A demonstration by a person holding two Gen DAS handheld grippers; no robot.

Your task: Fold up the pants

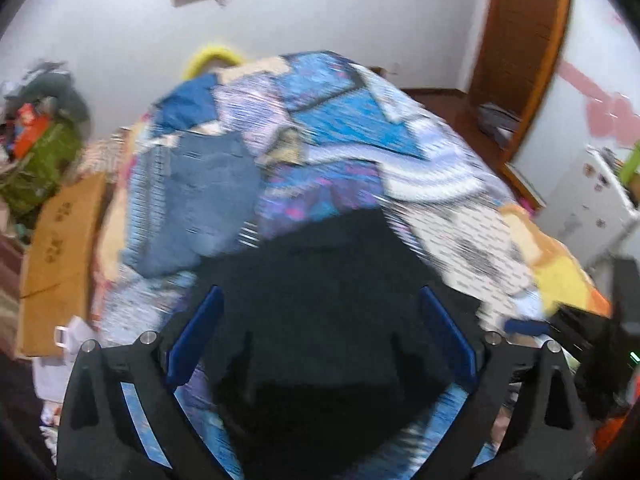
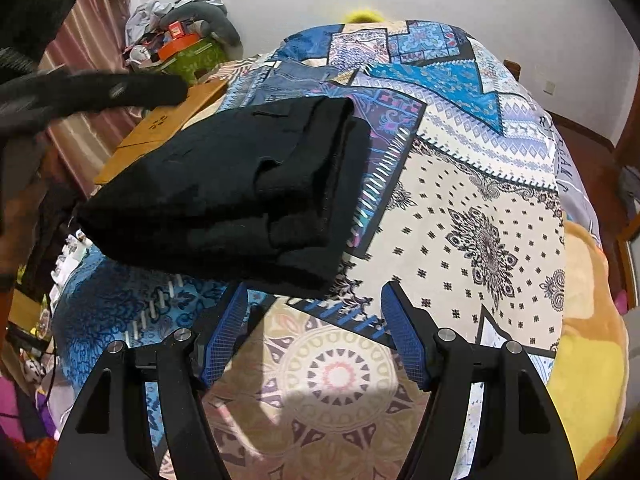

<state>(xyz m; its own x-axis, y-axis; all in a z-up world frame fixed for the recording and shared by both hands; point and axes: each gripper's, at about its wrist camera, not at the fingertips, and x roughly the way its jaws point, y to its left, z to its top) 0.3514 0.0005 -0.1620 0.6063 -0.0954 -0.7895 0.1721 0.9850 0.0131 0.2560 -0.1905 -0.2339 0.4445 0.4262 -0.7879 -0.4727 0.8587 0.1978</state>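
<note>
The black pants [image 2: 240,184] lie folded into a thick rectangle on the patterned bedspread [image 2: 480,200]. My right gripper [image 2: 312,300] is open, empty, just in front of the fold's near right corner, not touching it. In the blurred left wrist view my left gripper [image 1: 320,300] is open with its blue pads [image 1: 200,332] wide apart, right over the black pants [image 1: 320,300]. The left gripper's dark body [image 2: 80,92] shows at the left of the right wrist view, above the pants' far left side.
Folded blue jeans [image 1: 200,208] lie on the bed beyond the black pants. A cardboard box [image 1: 56,264] stands beside the bed's left side. A clutter pile [image 2: 180,40] sits by the wall. A wooden door frame [image 1: 520,40] is at the right.
</note>
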